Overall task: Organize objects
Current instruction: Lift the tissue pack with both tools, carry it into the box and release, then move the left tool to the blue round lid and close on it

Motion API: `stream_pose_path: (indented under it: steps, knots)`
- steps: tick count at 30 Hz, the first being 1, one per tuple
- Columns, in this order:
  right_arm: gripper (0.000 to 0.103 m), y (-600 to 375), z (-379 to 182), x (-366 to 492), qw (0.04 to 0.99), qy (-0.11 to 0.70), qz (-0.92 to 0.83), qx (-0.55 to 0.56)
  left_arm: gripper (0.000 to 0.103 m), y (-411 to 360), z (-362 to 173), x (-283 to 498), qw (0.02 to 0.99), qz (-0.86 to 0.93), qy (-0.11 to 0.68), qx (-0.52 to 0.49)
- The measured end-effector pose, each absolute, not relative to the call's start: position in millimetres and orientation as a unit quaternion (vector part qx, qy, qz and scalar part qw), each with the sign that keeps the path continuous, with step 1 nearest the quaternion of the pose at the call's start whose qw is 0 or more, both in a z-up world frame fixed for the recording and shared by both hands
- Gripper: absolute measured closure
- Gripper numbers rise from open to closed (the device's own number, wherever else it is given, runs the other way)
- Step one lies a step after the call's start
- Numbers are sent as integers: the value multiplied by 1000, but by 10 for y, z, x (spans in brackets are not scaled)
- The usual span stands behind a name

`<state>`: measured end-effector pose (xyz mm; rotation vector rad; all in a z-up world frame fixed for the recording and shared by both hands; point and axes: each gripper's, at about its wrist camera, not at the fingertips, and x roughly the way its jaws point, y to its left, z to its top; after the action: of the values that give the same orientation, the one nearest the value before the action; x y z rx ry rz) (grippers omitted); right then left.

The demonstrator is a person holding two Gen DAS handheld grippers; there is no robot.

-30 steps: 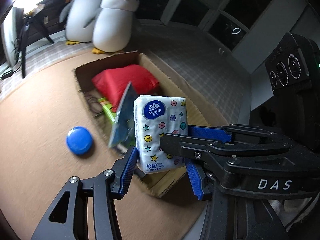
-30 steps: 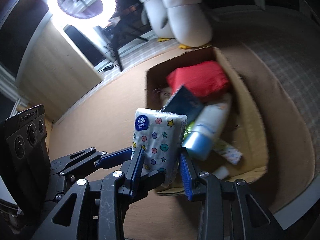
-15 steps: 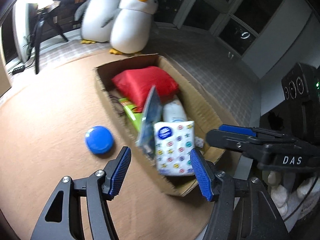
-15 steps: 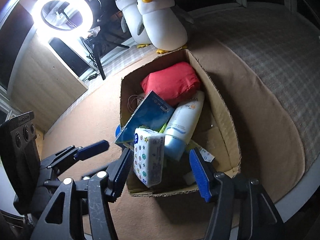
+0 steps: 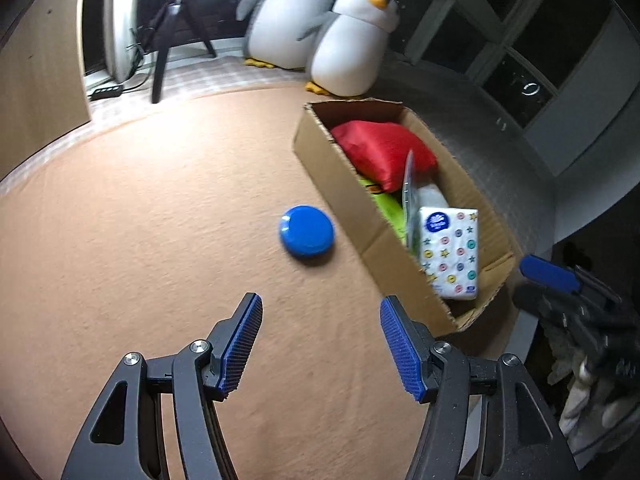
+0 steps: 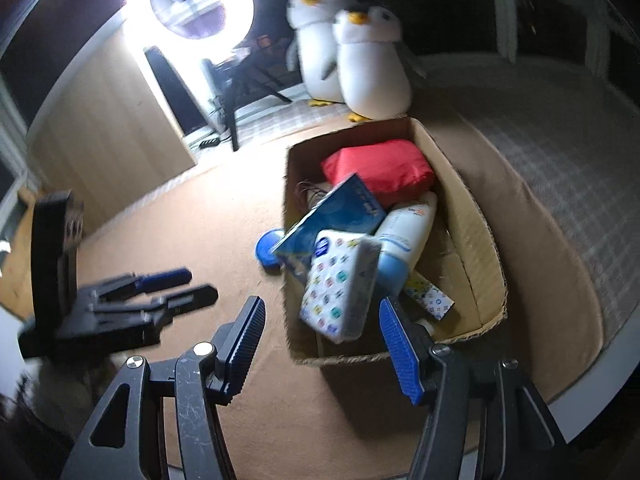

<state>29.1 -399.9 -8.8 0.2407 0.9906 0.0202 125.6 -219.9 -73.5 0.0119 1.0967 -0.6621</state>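
**Tissue pack perched, disc left out**

Left wrist view: the left hand-held gripper [image 5: 320, 346] has just spread, nothing between its jaws. The disc [image 5: 306, 231] lies on the carpet [image 5: 160, 220] beside the box [image 5: 340, 184]; a hasty grab could shove it.

Right wrist view: the right hand-held gripper [image 6: 320, 346] has also just spread, empty. The tissue pack [image 6: 340, 286] leans on the clutter and may topple out.

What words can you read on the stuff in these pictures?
None can be read for sure.
Tissue pack: a blue round logo with white writing, too blurred.
White bottle: an orange mark and small print, too small.
Blue packet: white lettering along one edge, too blurred.
Small patterned pack: tiny print, unreadable.
Blue lid: no writing shows.
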Motion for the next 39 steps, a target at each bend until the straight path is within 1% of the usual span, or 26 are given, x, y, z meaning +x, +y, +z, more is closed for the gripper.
stream_pose_path:
  steps: [5, 14, 17, 19, 29, 39]
  knots:
    - [46, -3718, -46, 90, 883, 461, 15, 87, 38, -2102, -647, 1158, 814, -296, 499, 20]
    - [46, -3496, -38, -146, 883, 458, 11, 104, 37, -2004, -663, 1147, 827, -265, 492, 61]
    - [46, -3465, -56, -193, 880, 463, -1, 106, 35, -2025, -712, 1195, 829, -258, 490, 76]
    - [46, -3472, -76, -218, 876, 469, -7, 111, 32, -2067, -752, 1239, 828, -258, 491, 82]
    - [46, -3649, -167, -329, 856, 490, -33, 161, 30, -2417, -1053, 1596, 803, -271, 521, 101]
    - [46, -3846, -212, -496, 849, 490, -61, 188, 29, -2820, -1275, 1820, 794, -285, 526, 110]
